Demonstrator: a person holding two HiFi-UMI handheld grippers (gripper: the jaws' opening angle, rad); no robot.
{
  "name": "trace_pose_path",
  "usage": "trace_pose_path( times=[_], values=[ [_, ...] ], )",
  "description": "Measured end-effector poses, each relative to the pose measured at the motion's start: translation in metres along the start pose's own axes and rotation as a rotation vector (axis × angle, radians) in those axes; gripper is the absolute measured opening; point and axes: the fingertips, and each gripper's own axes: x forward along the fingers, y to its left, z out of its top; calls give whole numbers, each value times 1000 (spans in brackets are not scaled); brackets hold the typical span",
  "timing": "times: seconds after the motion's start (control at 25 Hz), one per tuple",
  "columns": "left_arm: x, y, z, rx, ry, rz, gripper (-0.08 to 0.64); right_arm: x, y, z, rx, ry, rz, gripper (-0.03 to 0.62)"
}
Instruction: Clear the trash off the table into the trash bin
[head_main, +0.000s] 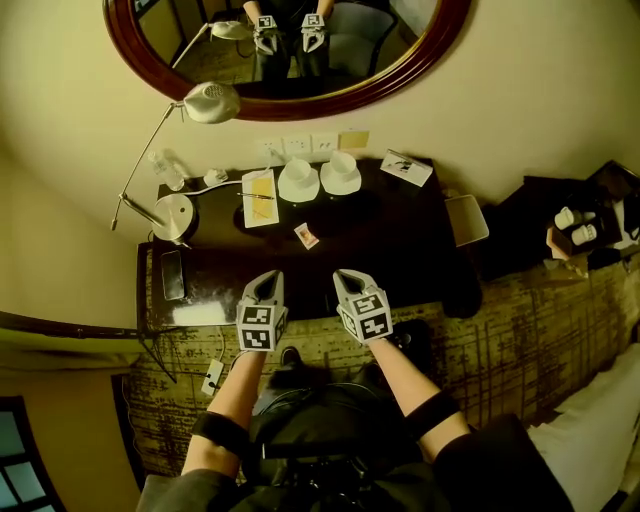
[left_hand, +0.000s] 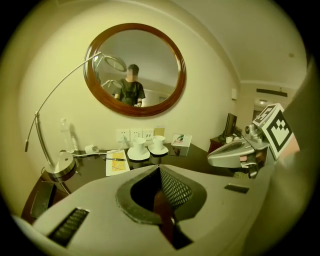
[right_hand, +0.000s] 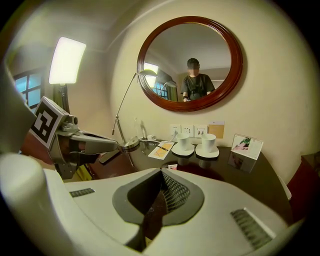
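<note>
Left tongs (head_main: 268, 282) and right tongs (head_main: 349, 280) are hovering closed and empty, nothing cleared yet, while a small packet (head_main: 307, 236) is lying on the tabletop (head_main: 400, 245) just ahead.

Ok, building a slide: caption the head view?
Left gripper and right gripper, shut and empty, face a desk with cups and a packet.

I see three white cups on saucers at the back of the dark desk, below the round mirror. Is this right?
Not quite. The head view shows two white cups, not three, each on a saucer at the back of the desk, below the mirror.
</note>
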Motion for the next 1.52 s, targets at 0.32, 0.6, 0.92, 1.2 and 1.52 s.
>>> trace_pose_path(
  times=[0.32, 0.6, 0.92, 1.2, 1.52],
  values=[
    [7, 5, -4, 11, 18, -17, 2, 23, -3, -9, 18, 42, -9, 3],
    [20, 21, -12, 23, 24, -16, 2, 74, -18, -13, -83, 131, -32, 37],
    [33, 30, -18, -13, 20, -21, 2, 157, -31, -23, -258, 290, 24, 223],
    [38, 35, -40, -38, 37, -10, 2, 213, -52, -51, -293, 409, 28, 253],
    [39, 46, -51, -66, 31, 10, 2, 244, -64, -58, -291, 437, 16, 214]
  ],
)
